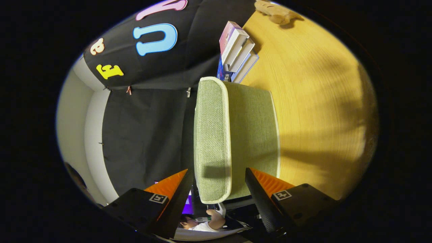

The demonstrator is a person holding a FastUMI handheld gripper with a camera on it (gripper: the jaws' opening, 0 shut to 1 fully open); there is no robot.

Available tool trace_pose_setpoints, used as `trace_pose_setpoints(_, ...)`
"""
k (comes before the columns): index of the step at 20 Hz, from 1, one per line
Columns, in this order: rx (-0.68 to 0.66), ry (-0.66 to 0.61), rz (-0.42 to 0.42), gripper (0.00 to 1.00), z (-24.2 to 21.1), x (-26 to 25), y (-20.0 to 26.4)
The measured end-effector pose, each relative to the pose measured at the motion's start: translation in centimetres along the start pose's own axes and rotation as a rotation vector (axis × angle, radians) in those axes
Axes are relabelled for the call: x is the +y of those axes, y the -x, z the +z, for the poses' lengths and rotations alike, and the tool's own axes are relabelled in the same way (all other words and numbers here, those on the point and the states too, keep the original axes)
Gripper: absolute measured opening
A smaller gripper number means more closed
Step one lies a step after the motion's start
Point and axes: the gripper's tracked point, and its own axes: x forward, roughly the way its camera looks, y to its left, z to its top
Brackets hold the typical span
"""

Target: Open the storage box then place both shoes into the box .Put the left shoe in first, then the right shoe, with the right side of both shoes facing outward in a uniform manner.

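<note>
Wooden tabletop (314, 101) bears green storage box (233, 135), between spread tool (219, 189) fingers, lengthwise ahead.

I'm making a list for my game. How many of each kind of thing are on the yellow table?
Green box: 1
Books: 4, stacked beyond the box
Tan thing: 1, too blurry to name
Total: 6
The open claw has its fingers on either side of the box's near end, not touching it.
</note>
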Motion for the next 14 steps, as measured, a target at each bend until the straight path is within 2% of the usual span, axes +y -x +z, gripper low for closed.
trace_pose_setpoints(5, 0.029, -0.062, 0.106, 0.95, -0.1, 0.1, -1.6)
trace_pose_setpoints(6, 0.014, -0.076, 0.132, 0.91, 0.3, 0.2, -1.6)
trace_pose_setpoints(7, -0.011, -0.087, 0.160, 0.84, 0.9, 0.4, -1.5)
trace_pose_setpoints(11, -0.059, -0.055, 0.247, 0.31, 1.5, 1.2, -0.5)
trace_pose_setpoints(12, -0.090, -0.012, 0.247, 0.10, 2.0, 1.6, -0.2)
trace_pose_setpoints(14, -0.097, 0.029, 0.232, 0.07, 1.7, 1.9, 0.0)
